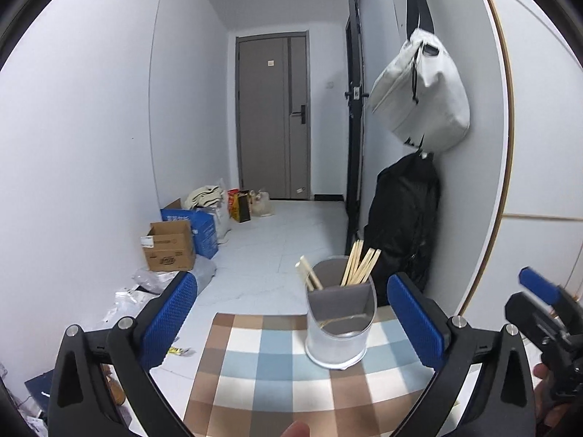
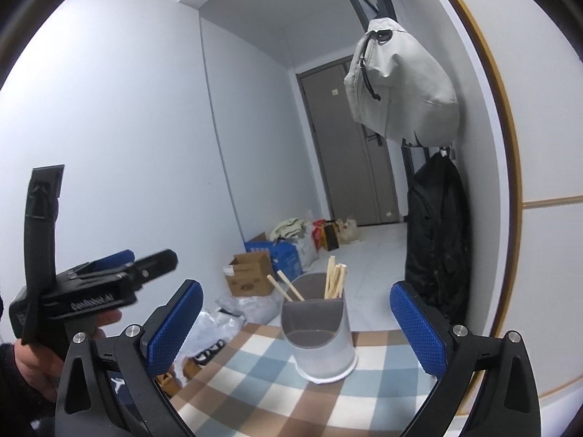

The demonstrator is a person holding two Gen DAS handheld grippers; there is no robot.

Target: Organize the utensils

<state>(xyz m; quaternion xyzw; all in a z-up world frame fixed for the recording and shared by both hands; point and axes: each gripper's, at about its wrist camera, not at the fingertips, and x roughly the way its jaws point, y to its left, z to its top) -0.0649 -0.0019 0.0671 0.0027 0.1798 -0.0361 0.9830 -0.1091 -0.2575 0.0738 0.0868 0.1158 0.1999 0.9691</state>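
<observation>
Chopsticks' point(image 1: 359, 264) lower ends hidden inside holder point(image 1: 340, 322)

Wooden chopsticks point(image 1: 359, 264), checked cloth point(image 1: 277, 364)

I see a grey divided utensil holder point(image 1: 339, 322) upright on the checked table point(image 1: 262, 364), wooden chopsticks point(image 1: 359, 264) standing in both compartments.

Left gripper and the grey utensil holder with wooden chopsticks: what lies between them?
Only bare checked tablecloth lies between the open left gripper and the grey utensil holder; the left wrist view shows it.
</observation>
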